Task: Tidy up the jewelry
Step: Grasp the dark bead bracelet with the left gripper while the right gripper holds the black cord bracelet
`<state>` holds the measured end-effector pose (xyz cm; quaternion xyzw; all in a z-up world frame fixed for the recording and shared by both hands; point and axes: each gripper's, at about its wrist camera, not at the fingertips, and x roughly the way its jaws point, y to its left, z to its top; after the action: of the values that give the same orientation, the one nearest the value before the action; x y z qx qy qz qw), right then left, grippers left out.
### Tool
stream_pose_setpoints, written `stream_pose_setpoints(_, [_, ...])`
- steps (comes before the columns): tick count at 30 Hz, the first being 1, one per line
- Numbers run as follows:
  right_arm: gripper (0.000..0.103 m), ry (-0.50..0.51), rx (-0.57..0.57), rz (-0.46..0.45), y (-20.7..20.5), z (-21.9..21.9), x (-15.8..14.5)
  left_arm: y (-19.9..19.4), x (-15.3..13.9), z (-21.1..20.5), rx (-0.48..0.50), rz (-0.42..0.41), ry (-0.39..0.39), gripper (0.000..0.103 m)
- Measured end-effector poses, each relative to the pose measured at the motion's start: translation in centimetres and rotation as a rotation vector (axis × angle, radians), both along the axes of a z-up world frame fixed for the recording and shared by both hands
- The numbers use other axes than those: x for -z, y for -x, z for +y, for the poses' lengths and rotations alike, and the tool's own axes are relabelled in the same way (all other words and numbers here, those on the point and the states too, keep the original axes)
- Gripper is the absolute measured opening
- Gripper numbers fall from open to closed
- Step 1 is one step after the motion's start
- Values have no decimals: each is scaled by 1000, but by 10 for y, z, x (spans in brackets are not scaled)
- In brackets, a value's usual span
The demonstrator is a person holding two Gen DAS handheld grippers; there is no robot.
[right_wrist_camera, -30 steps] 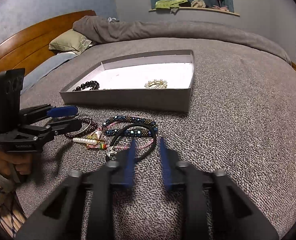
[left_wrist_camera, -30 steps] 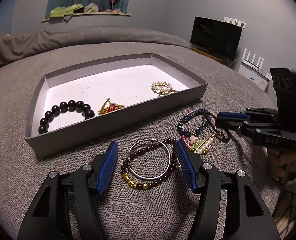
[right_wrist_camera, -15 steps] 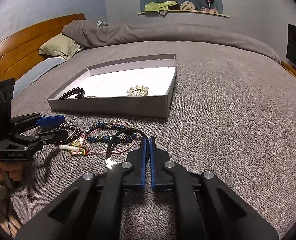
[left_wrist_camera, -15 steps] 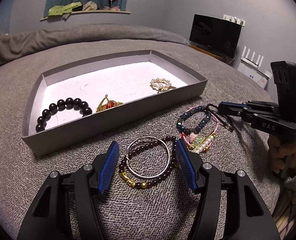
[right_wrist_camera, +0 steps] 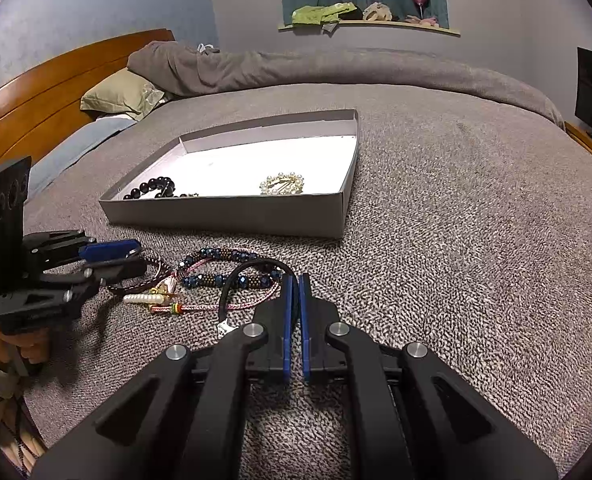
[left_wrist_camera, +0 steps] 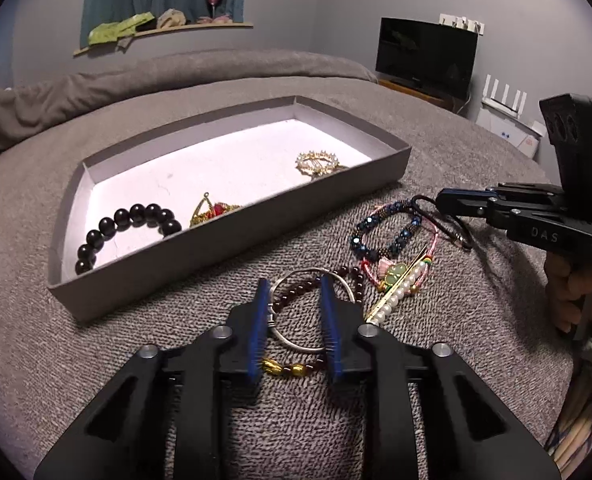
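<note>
A grey shallow box [left_wrist_camera: 232, 236] [right_wrist_camera: 232, 216] on the bed holds a black bead bracelet [left_wrist_camera: 128, 228], a gold and red pendant [left_wrist_camera: 212, 212] and a pearl brooch [left_wrist_camera: 320, 162] [right_wrist_camera: 282, 184]. My left gripper [left_wrist_camera: 294, 284] [right_wrist_camera: 114, 258] has its jaws closing around a silver bangle [left_wrist_camera: 296, 344] and a dark red bead bracelet [left_wrist_camera: 300, 292]. My right gripper [right_wrist_camera: 295, 280] [left_wrist_camera: 442, 200] is shut on a black cord bracelet [right_wrist_camera: 248, 270] [left_wrist_camera: 448, 228]. A blue bead bracelet [left_wrist_camera: 384, 232] [right_wrist_camera: 224, 268] and a pearl and pink cord piece [left_wrist_camera: 400, 292] [right_wrist_camera: 148, 299] lie between.
The grey blanket [right_wrist_camera: 476, 240] covers the bed. A wooden headboard [right_wrist_camera: 36, 100] and a pillow [right_wrist_camera: 120, 96] are at the left in the right wrist view. A TV [left_wrist_camera: 426, 56] and a router [left_wrist_camera: 504, 96] stand beyond the bed edge.
My left gripper's jaws have narrowed around the bangle and dark red bracelet. My right gripper closed on the black cord a moment ago and holds it.
</note>
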<state>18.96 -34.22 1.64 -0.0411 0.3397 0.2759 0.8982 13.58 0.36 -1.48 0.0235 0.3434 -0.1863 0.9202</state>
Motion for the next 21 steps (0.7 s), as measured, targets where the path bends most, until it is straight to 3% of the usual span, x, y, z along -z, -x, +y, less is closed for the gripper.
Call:
stream_pose_setpoints(6, [4,-12,3,-3,-1,-1,-3,2,-3,2,4,-15,17,15])
stream_pose_setpoints(12, [3,-15,3,-2,-1,0,-3,5,-6,1,16,-30,21,12])
stream_pose_setpoints(21, [4,-23,7,4,-2,-1,-3,10,-11,1,79,-40,87,14])
